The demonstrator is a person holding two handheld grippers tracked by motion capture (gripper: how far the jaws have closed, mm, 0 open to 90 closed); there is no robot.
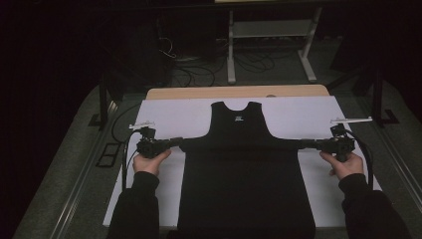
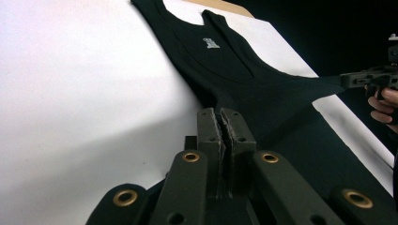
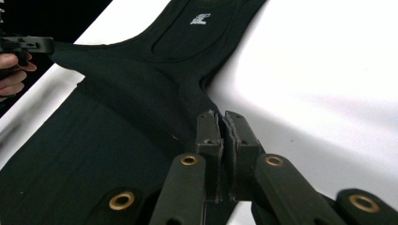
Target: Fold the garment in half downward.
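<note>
1. Black tank top lies flat on a white sheet that covers the tabletop; neck end points away from the person, hem toward them.
2. Small white label inside the neckline, seen also in the left gripper view and the right gripper view. Print too small and blurred to read; no brand can be made out.
3. Left gripper is at the garment's left side seam, below the armhole. In its own view the fingers are closed nearly together with a fold of black cloth pinched between them.
4. Right gripper is at the opposite side seam, at the same height. Its fingers are likewise pressed together on a pinch of the black fabric.
5. Fabric between the two grippers is drawn out sideways into points at each grip and raised off the sheet there.
6. Hem is cut off by the bottom of the high view, partly covered by dark sleeves.
7. Room beyond the tabletop is dark; cables and a pale frame on the floor are dimly visible.
</note>
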